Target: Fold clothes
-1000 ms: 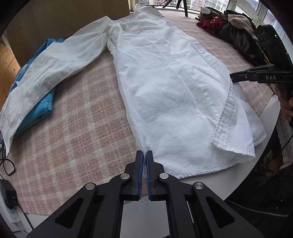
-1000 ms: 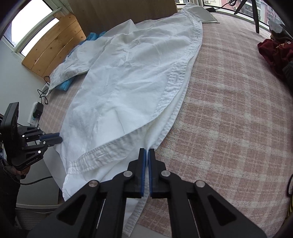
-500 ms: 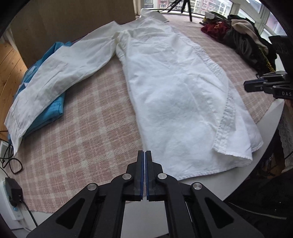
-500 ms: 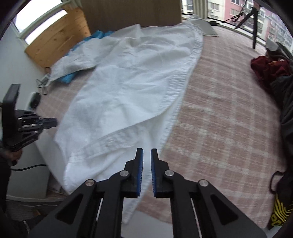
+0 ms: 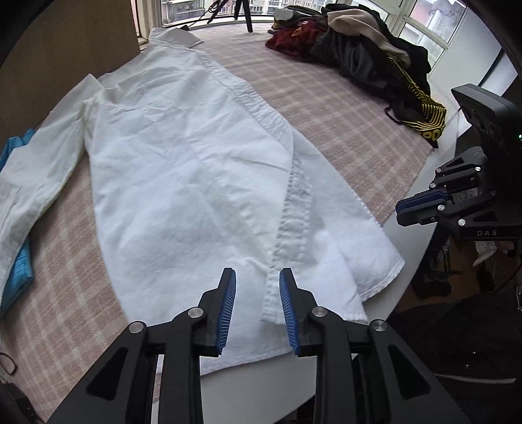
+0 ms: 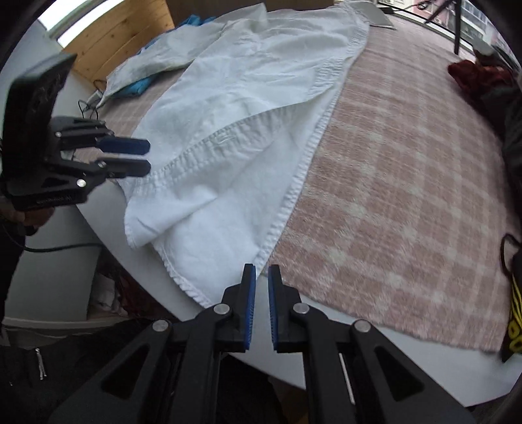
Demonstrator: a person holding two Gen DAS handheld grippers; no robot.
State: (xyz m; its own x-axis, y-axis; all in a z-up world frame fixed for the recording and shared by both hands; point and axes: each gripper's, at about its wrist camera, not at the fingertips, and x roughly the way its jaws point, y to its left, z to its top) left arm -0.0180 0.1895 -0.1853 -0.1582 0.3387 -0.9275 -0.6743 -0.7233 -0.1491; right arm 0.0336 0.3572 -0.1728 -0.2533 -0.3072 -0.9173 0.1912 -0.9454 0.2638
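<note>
Left hand-held gripper (image 5: 256,306): wide open, empty, over shirt (image 5: 182,182) hem.
Right hand-held gripper (image 6: 260,305): slightly open, empty, at hem corner.
Grip: pinch both hem layers squarely.

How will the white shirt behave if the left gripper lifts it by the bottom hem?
The white shirt is probably floppy: it lies creased, with one front panel folded back. Lifted by the hem, it would likely drape and sag from the open left gripper. It looks thin, so probably light, and may drag over the checked cloth.

It looks like a home room, probably a sunroom: a pink plaid tablecloth (image 5: 342,107), a heap of worn clothes (image 5: 365,49), curved windows (image 5: 434,22) facing apartment blocks.
</note>
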